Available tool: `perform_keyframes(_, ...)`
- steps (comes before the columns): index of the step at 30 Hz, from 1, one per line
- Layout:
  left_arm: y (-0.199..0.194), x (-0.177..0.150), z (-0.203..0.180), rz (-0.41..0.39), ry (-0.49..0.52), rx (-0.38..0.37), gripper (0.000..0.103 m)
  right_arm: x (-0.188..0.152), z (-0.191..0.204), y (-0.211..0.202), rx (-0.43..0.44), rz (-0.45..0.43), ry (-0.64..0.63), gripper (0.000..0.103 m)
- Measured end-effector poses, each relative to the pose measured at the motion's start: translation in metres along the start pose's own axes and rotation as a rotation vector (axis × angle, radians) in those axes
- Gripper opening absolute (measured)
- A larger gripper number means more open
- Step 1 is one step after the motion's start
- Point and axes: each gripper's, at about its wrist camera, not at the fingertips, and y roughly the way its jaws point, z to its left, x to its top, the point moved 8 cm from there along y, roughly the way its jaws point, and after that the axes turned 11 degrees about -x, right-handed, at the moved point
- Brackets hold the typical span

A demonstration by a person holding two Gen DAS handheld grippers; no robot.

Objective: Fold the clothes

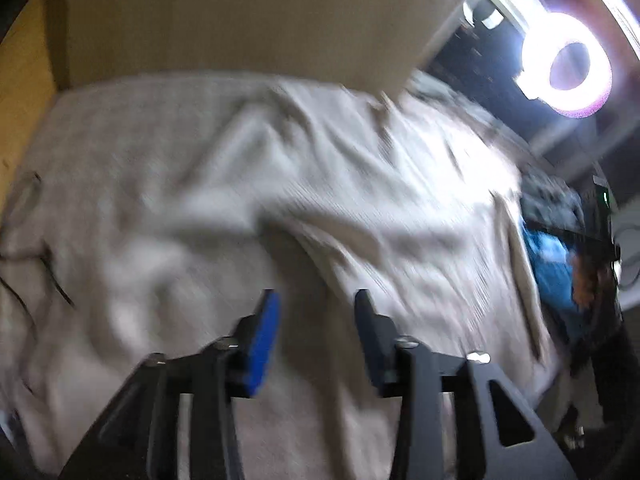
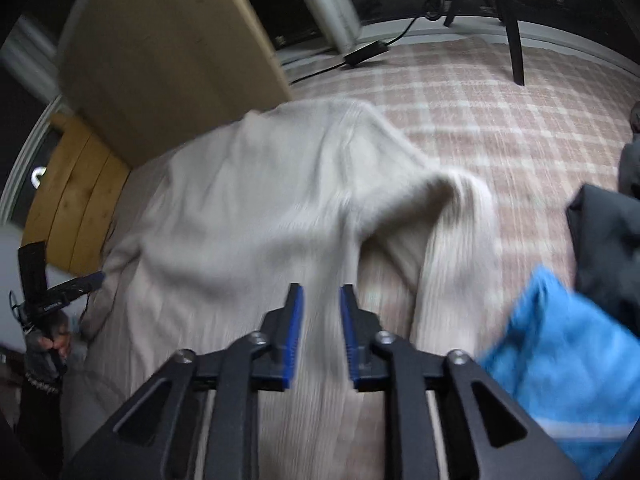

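Hovering nearest, with jaws apart and nothing between them: the left gripper [image 1: 316, 296], just above the wrinkled body of the cream ribbed sweater [image 1: 240, 180]. Likewise hanging parted, though by a narrower gap, and gripping nothing: the right gripper [image 2: 321, 290], over the sweater's lower part beside its bent sleeve [image 2: 452, 240].

Lying spread and rumpled on the pink plaid cover [image 2: 480, 112], collar end toward the beige panel [image 2: 160, 60]: that sweater, unfolded as yet.

Risking, probably, a pinch through one layer only, given the many creases under the left pads. That would be dragging the top cloth and leaving the rest behind, bunching the fold. Risking also a lopsided fold, with the sleeve humped up and doubled over rather than flat. Blurring heavily in both views, so judging exact edges poorly.

Crowding in close on the right: a blue cloth [image 2: 560, 352], just beside the sleeve, and a dark garment [image 2: 608, 248] beyond it. Possibly getting snagged together with the sleeve on a wide sweep.

Showing no basket, bin or drawer anywhere; not telling whether the beige panel belongs to a box.

Glaring farthest off: a ring light [image 1: 568, 64].
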Motion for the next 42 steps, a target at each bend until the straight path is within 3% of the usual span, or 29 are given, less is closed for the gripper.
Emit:
perform_keyframes(3, 0.007, -0.045, -0.012, 0.083, 0.013, 0.02, 0.04, -0.046, 0.005, -0.023, 0.018, 0.039, -0.053, 0.024)
perform_keyframes(10, 0.007, -0.132, -0.023, 0.163, -0.061, 0.035, 0.04, -0.178, 0.001, -0.027, -0.018, 0.181, -0.103, 0.024)
perform_keyframes(14, 0.013, -0.15, -0.036, 0.176, -0.043, 0.007, 0.036, -0.226, 0.01, -0.017, 0.034, 0.236, -0.087, 0.025)
perform_keyframes(15, 0.015, -0.152, -0.038, 0.175, -0.036, 0.003, 0.027, -0.232, 0.014, -0.016, 0.046, 0.24, -0.093, 0.025)
perform_keyframes(16, 0.016, -0.153, -0.038, 0.176, -0.037, -0.001, 0.005, -0.238, 0.019, -0.014, 0.046, 0.242, -0.108, 0.025)
perform_keyframes(21, 0.002, -0.151, -0.039, 0.132, -0.071, -0.047, 0.006, -0.252, 0.033, -0.007, 0.072, 0.25, -0.16, 0.025)
perform_keyframes(25, -0.016, -0.145, -0.042, 0.084, -0.091, -0.081, 0.005, -0.258, 0.047, -0.007, 0.166, 0.253, -0.173, 0.024)
perform_keyframes(26, -0.02, -0.144, -0.043, 0.073, -0.097, -0.085, 0.005, -0.257, 0.05, -0.008, 0.175, 0.24, -0.181, 0.009)
perform_keyframes(28, -0.027, -0.141, -0.044, 0.052, -0.112, -0.099, 0.005, -0.249, 0.051, -0.015, 0.169, 0.21, -0.185, 0.004)
perform_keyframes(32, -0.054, -0.135, -0.048, 0.0, -0.185, -0.157, 0.005, -0.215, 0.043, -0.071, 0.28, 0.114, -0.091, 0.004)
perform_keyframes(36, -0.067, -0.139, -0.043, 0.009, -0.219, -0.152, 0.005, -0.2, 0.035, -0.1, 0.326, 0.074, -0.048, 0.004)
perform_keyframes(38, -0.058, -0.141, -0.034, 0.024, -0.209, -0.092, 0.005, -0.204, 0.03, -0.089, 0.303, 0.095, -0.049, 0.004)
perform_keyframes(42, -0.009, -0.158, -0.014, 0.138, -0.228, -0.018, 0.006, -0.244, 0.02, -0.026, 0.101, 0.305, -0.123, 0.006)
